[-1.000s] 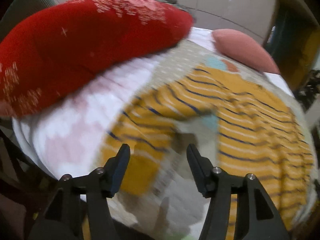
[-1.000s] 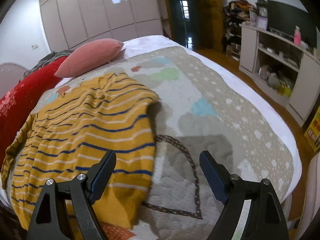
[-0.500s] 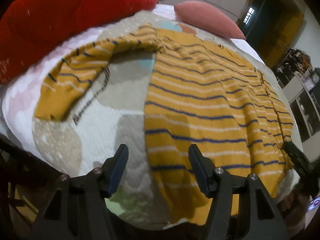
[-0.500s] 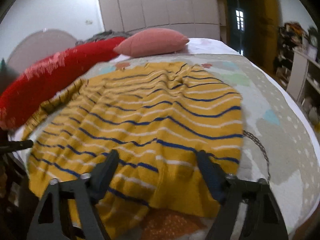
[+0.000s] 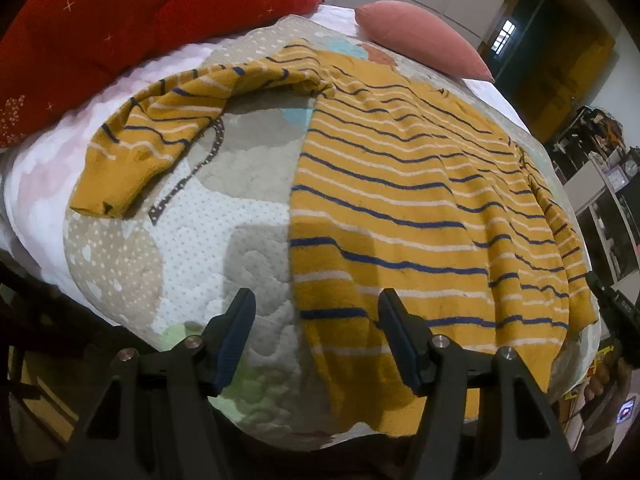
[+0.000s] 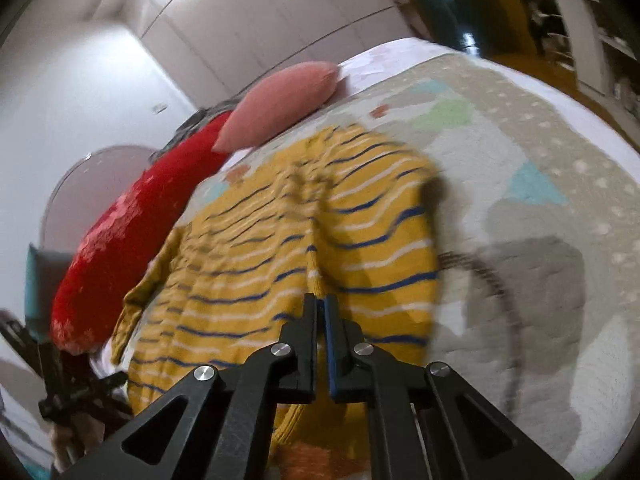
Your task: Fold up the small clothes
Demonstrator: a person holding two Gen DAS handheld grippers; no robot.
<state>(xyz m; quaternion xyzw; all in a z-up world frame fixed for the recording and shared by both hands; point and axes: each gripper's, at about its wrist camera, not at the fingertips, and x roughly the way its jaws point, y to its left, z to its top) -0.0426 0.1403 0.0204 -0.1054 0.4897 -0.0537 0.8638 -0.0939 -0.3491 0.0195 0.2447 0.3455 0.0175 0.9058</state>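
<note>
The right tool is pinched closed on a ridge of the yellow striped sweater, its two fingers pressed together with a raised fold of the knit caught between the tips. From that grip the fabric rises into a crease that runs away from the tool toward the far side of the garment. This view is blurred, so finer detail of the fold cannot be told.

The left tool hangs with its jaws wide apart above the near edge of the bed, holding nothing. Its left finger is over the quilt and its right finger is over the sweater's near hem, so the garment's left edge runs up between them.

The sweater, mustard yellow with navy and white stripes, lies spread on the quilt with its hem toward the near edge. Its left sleeve stretches out to the left and bends down, the cuff resting on the quilt near the left edge of the bed. The right side of the garment is rumpled near the bed's right edge, where the right tool's dark body shows at the edge of the left wrist view.

The quilt is pale, with beige, grey and green patches and small dots. At the far left lies a long red cushion with white flecks, and just beside it, at the far end of the bed, a pink pillow. White wardrobe doors stand behind the bed.
</note>
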